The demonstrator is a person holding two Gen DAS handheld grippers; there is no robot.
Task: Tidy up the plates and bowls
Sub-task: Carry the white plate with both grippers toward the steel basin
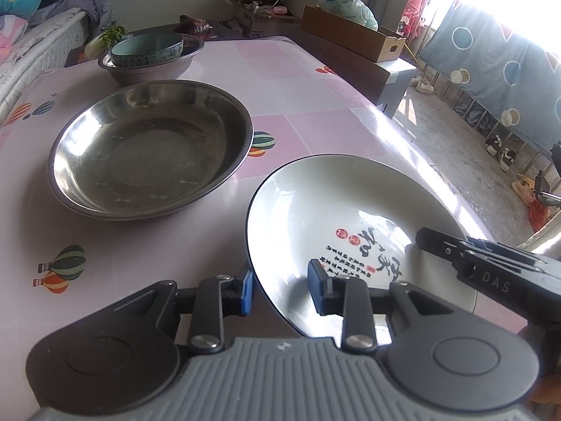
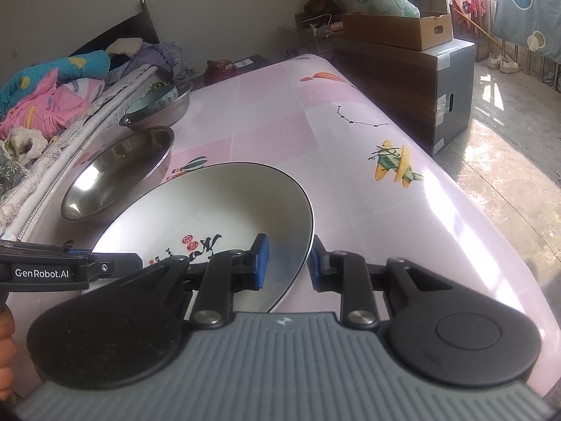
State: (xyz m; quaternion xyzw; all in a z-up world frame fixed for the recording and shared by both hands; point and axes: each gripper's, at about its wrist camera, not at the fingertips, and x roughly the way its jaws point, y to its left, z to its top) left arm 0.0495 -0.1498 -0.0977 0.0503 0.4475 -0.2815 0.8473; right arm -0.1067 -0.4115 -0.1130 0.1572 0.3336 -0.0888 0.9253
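While both of my grippers sit at the round white ceramic plate (image 1: 336,217) with its thin dark rim and black brush lettering, I can see that neither one has it pinched. My left gripper (image 1: 280,289) straddles the plate's near-left edge, its blue-padded fingers (image 1: 246,291) set narrow, with a gap between each pad and the glazed rim. My right gripper (image 2: 288,263) straddles the opposite edge the same way, fingers narrow, pads just clear of the ceramic on either side. The plate lies near the front of the bench (image 1: 315,80), which wears a glossy pink patchwork cover printed with hot-air balloons. Just beyond the plate, to its left, rests a wide shallow stainless-steel dish (image 1: 150,147), dull in its flat centre and bright along its sloping wall. Further back stands a deeper steel basin (image 1: 140,72) holding a pale teal ceramic bowl (image 1: 147,49) with a patterned band around its outside.
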